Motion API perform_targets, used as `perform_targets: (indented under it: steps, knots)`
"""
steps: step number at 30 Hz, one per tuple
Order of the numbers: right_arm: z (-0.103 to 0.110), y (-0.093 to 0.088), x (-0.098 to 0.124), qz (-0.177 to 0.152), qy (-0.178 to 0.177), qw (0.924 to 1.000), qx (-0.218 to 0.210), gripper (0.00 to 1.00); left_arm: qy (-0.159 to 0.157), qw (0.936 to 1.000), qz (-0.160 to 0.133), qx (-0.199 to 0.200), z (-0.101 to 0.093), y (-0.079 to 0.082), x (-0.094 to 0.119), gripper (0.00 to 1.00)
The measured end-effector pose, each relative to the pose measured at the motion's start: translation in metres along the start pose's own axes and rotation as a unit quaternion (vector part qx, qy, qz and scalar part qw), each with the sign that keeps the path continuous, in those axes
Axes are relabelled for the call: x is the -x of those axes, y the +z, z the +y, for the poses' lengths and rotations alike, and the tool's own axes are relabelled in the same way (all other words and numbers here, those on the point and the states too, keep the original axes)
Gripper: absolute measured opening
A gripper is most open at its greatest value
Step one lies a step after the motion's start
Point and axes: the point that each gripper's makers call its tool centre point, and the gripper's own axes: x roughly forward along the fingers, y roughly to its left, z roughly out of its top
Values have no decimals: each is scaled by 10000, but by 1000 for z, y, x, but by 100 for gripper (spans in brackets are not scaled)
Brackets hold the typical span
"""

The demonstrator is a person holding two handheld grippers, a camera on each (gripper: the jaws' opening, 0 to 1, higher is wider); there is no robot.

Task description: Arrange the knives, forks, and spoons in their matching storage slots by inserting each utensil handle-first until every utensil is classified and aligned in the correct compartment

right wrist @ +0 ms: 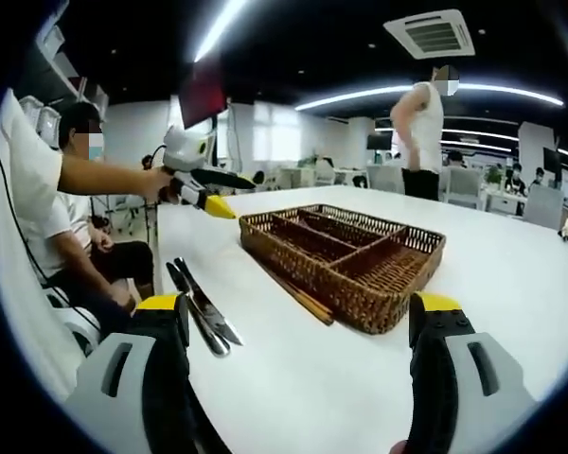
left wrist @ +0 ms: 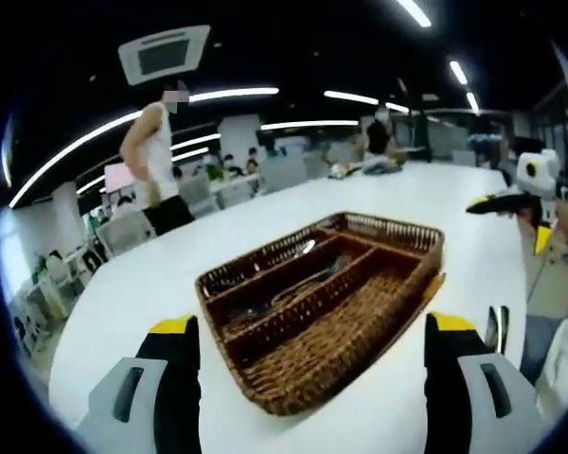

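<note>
A brown wicker cutlery tray (left wrist: 360,312) with long parallel compartments is seen on the white table (left wrist: 265,222), set back from the table's near edge. Forks and spoons (left wrist: 298,279) are already laid in its far compartments, while the widest near one is bare. Two knives (right wrist: 204,307) are laid side by side near the table's edge, apart from the tray, and chopsticks (right wrist: 298,291) lie just beside the tray's wall. The left gripper (left wrist: 312,355) and the right gripper (right wrist: 298,331) are both held with jaws spread wide, nothing between them. Another handheld gripper (right wrist: 201,178) is held over the table by a seated person (right wrist: 47,208). No writing can be read.
</note>
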Motion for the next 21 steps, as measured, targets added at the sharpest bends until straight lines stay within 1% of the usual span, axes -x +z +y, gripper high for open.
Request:
perform_targets:
  steps: [2,4,6,8,13,17,21]
  knots:
    - [3,4,0,-92,54,9999,-55,100,-1,10000,32,27,-2,-1,2,100]
    - [1,2,0,-57,18,10000,-33,100,30,10000,-76,28,-2,2,5,100]
    - [-1,2,0,-61,-22,10000,-19,100,54,9999,-64,92,-2,1,7,100]
    - [-2,4,0,-100,-46,9999,-52,100,49,9999,-110,113,-4,1,9,100]
    - [-5,5,0,-131,-103,9998,-56,100,78,9998,-87,145,-7,-7,13,100]
    - [-7,2,0,-75,-149,9998,-67,100,125,9998,-74,164,-7,-14,17,100]
    - [-8,2,-1,-72,-154,9998,-82,100,146,9996,-116,231,-7,-17,21,100]
